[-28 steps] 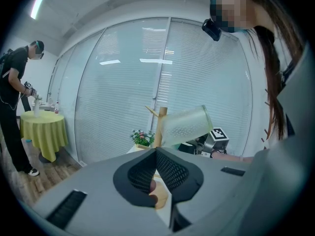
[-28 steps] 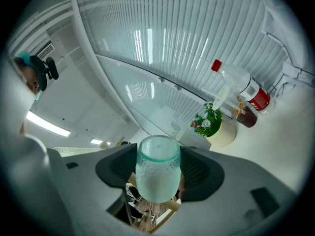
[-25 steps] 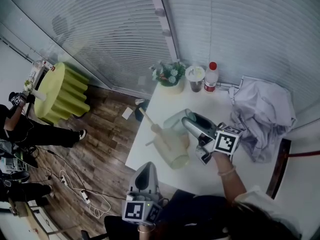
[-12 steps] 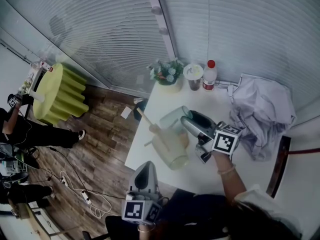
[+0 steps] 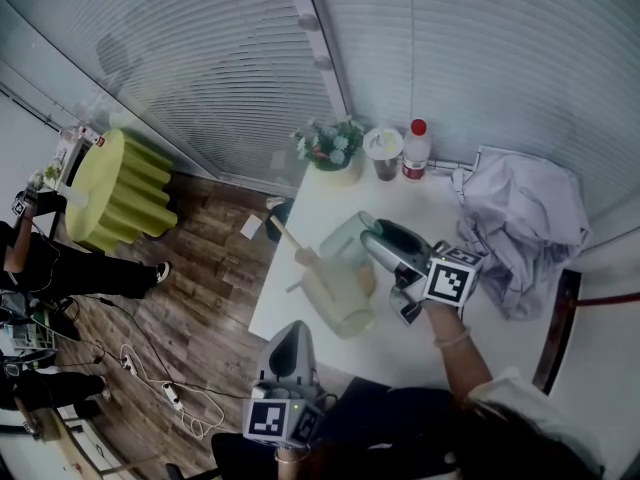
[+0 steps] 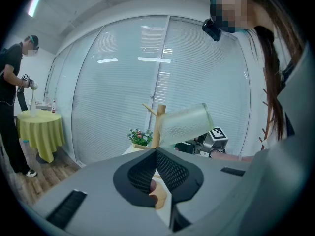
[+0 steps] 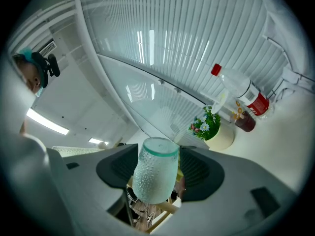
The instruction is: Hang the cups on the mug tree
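A wooden mug tree (image 5: 300,258) stands at the left edge of the white table (image 5: 450,338), with a pale yellowish cup (image 5: 345,306) by its base. My right gripper (image 5: 372,250) holds a dimpled, green-rimmed clear cup (image 7: 153,173) tilted in the air beside the tree's trunk (image 6: 157,124). Its jaws are closing on the cup, with the pads against its sides. A wooden peg (image 7: 165,211) shows just under the cup. My left gripper (image 5: 288,340) hangs low in front of the table, off its edge, shut with nothing in it (image 6: 156,154).
At the table's far end stand a flower pot (image 5: 335,150), a lidded drink cup (image 5: 385,153) and a red-capped bottle (image 5: 414,151). A crumpled grey cloth (image 5: 525,218) covers the right side. A yellow-green round table (image 5: 120,188), a person (image 5: 40,258) and floor cables lie left.
The right gripper and its cup have barely shifted beside the tree. The left gripper has stayed put.
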